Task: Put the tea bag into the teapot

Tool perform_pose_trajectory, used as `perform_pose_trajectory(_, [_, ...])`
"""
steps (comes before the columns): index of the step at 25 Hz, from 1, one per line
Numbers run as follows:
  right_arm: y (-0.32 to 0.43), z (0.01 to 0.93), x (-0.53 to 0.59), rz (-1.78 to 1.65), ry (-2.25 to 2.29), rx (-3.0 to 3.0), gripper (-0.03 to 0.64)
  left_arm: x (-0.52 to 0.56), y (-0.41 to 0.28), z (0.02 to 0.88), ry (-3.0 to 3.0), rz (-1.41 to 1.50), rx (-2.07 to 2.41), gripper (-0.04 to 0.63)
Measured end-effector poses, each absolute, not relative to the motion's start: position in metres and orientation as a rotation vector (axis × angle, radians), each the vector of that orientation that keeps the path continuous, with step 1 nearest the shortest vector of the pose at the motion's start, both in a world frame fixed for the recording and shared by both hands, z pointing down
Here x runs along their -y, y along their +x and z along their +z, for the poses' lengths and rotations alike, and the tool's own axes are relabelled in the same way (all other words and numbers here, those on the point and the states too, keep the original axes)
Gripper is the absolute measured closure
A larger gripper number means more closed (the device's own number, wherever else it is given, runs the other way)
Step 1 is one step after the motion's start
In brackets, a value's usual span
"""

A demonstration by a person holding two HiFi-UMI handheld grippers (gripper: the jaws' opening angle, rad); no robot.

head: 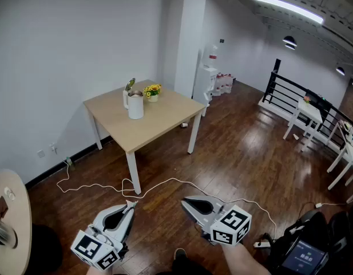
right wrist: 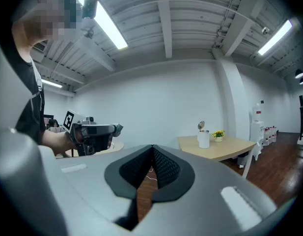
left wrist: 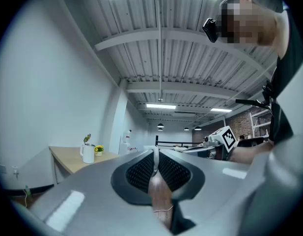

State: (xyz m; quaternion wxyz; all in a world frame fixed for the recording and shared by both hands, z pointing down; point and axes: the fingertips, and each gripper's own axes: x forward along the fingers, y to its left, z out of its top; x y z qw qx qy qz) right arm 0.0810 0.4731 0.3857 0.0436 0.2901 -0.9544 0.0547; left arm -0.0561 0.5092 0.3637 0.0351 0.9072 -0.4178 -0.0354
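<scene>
A white teapot [head: 135, 104] with its lid flipped up stands on the square wooden table [head: 165, 116] far ahead, beside a small pot of yellow flowers [head: 153, 91]. The teapot [left wrist: 88, 152] shows small at the left in the left gripper view, and the teapot [right wrist: 204, 137] shows right of centre in the right gripper view. My left gripper [head: 130, 203] and right gripper [head: 185, 200] hang low over the floor, well short of the table. On both, the jaws are pressed together with nothing between them. I see no tea bag that I can name for sure.
A white cable [head: 165, 181] snakes over the dark wood floor between me and the table. A round table [head: 16, 211] at the left edge carries a small brown item [head: 1, 206] and a metal object [head: 1, 234]. A water dispenser [head: 206, 82], a black railing [head: 290, 90] and white tables [head: 305, 116] stand further right.
</scene>
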Motion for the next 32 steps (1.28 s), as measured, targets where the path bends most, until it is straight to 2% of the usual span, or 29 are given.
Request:
perform_pose_trajectory(6, [0.079,0.386,-0.421,0.168,0.868,2.962,0.617,-0.459,-0.058,0.365,2.772,-0.106,1.327,0.558])
perform_pose_trajectory(24, [0.12,0.375,-0.242,-0.01,0.638,3.021,0.617,-0.273,-0.003,0.36,2.725,-0.014,1.47,0.558])
perform_pose_trajectory(32, [0.128,0.384,-0.185,0.055,0.663,3.037,0.617,-0.218,0.008,0.369,2.711,0.008,1.446,0.558])
